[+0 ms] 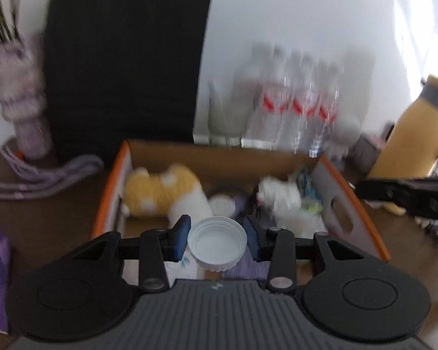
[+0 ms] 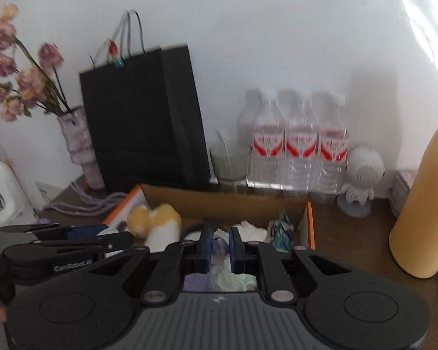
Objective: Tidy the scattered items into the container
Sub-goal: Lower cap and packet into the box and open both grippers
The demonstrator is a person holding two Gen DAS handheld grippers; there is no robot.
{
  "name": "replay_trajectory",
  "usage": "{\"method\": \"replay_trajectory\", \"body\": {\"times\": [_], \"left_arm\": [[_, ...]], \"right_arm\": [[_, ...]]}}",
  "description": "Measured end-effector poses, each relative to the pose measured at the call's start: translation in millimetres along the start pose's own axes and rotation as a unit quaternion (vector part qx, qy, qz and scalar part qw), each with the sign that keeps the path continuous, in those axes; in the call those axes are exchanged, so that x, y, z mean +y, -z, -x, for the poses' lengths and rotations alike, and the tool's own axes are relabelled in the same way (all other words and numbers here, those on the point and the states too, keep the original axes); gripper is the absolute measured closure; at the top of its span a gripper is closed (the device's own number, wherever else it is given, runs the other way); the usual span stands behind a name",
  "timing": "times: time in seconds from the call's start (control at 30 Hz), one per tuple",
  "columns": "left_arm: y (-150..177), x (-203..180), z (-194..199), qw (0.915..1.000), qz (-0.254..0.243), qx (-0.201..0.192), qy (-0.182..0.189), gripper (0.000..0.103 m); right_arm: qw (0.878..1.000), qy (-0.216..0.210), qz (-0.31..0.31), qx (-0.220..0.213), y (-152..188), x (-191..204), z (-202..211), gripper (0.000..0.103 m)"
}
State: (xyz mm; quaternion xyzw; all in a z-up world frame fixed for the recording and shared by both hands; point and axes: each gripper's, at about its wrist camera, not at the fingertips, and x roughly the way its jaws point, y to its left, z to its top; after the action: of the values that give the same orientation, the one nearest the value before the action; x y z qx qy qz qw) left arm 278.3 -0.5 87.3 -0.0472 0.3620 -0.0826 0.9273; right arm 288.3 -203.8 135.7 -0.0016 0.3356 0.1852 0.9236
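Note:
My left gripper [image 1: 217,237] is shut on a white plastic lid [image 1: 217,243], open side up, held over the near edge of the cardboard box [image 1: 219,154]. The box has orange-edged flaps and holds a yellow and white plush toy [image 1: 160,194], a white fluffy toy [image 1: 283,201], a second white lid [image 1: 222,205] and small wrappers. My right gripper [image 2: 221,245] hangs over the same box [image 2: 224,201], jaws a narrow gap apart, with nothing seen between them. The left gripper [image 2: 81,240] shows at the left of the right wrist view.
A black paper bag [image 2: 143,116], a glass [image 2: 229,162], three water bottles [image 2: 300,145] and a small white figure [image 2: 362,172] stand behind the box. A vase of dried flowers [image 2: 78,145] is at left, a tall yellow bottle [image 2: 423,198] at right. Purple cord [image 1: 43,175] lies on the brown table.

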Motion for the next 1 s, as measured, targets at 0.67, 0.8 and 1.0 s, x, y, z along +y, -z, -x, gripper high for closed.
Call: {"method": "replay_trajectory", "body": {"times": [0.67, 0.8, 1.0], "left_arm": [[-17, 11, -23, 0.9982, 0.0, 0.052, -0.03, 0.031], [-17, 9, -6, 0.9974, -0.005, 0.047, -0.054, 0.023], [19, 3, 61, 0.9899, -0.027, -0.103, -0.093, 0.0]], "right_arm": [[0.991, -0.005, -0.086, 0.1, -17, -34, -66, 0.021], [0.994, 0.033, -0.034, 0.097, -16, -18, -46, 0.02], [0.997, 0.049, -0.038, 0.052, 12, -5, 4, 0.017]]}}
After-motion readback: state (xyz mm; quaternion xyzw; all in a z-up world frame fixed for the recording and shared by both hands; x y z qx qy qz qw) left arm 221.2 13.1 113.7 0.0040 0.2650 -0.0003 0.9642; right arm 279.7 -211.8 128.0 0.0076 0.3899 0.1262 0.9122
